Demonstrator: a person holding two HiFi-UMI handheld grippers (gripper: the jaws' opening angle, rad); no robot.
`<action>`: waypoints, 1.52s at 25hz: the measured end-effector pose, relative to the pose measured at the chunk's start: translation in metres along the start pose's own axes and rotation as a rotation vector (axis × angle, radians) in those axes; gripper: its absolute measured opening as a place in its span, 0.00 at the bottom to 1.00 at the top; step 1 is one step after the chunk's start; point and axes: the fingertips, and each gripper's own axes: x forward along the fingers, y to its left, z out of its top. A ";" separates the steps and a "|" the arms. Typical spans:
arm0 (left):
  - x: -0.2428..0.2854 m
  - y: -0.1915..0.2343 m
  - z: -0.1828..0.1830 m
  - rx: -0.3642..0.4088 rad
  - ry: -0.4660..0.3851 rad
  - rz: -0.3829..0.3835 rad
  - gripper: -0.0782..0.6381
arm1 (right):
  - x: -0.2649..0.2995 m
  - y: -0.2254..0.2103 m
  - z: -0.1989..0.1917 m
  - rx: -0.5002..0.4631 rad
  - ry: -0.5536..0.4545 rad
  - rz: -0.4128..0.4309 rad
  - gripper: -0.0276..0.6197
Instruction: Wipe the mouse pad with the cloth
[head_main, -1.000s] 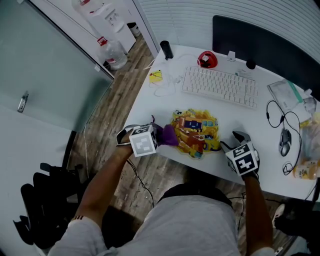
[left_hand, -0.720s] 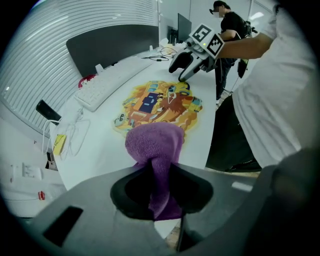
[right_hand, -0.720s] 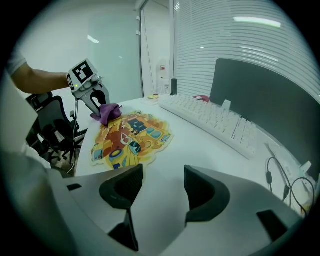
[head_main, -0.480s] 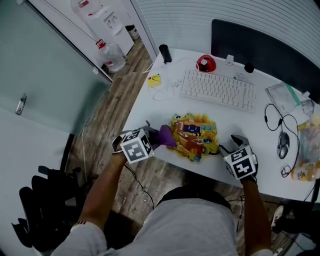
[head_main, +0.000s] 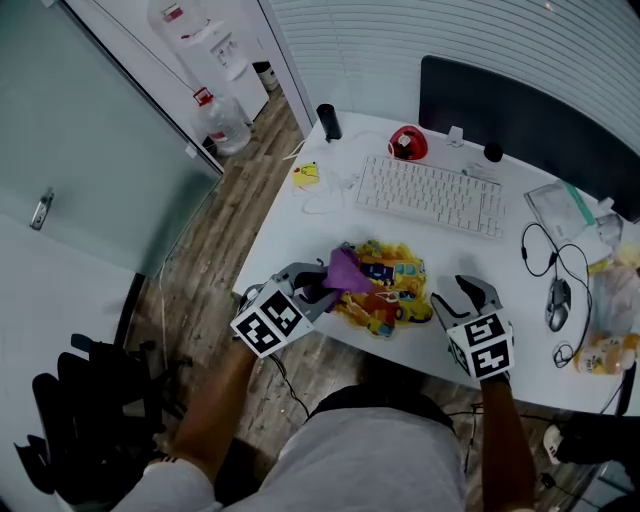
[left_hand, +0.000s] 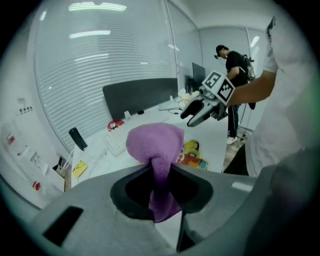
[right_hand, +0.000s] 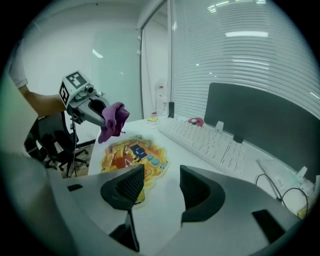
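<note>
White desk (head_main: 300, 230) by a glass wall (head_main: 90, 150), wood floor (head_main: 225, 250) below; keyboard (head_main: 430, 195) at the back. Colourful mouse pad (head_main: 385, 295) lies flat near the front edge. Both forearms reach fwd, one each side of it. Left gripper (head_main: 320, 285), tilted up, pinches the purple cloth (head_main: 345, 270) above the pad's left edge. Right gripper (head_main: 456, 293) hovers at the pad's right, jaws apart w/ nothing between.

Bare white desk (head_main: 462, 255) free between yellow printed mouse pad (head_main: 388, 298) and white keyboard (head_main: 430, 195); purple fleecy cloth (head_main: 345, 270) hangs over pad's left edge.
</note>
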 end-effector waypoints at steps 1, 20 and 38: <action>-0.002 0.000 0.014 -0.018 -0.061 0.015 0.23 | -0.005 -0.001 0.007 0.006 -0.028 -0.002 0.38; -0.078 -0.027 0.172 -0.167 -0.818 0.184 0.23 | -0.119 0.008 0.134 0.032 -0.582 -0.005 0.17; -0.114 -0.069 0.217 -0.082 -0.982 0.235 0.23 | -0.186 0.040 0.166 -0.034 -0.871 0.078 0.06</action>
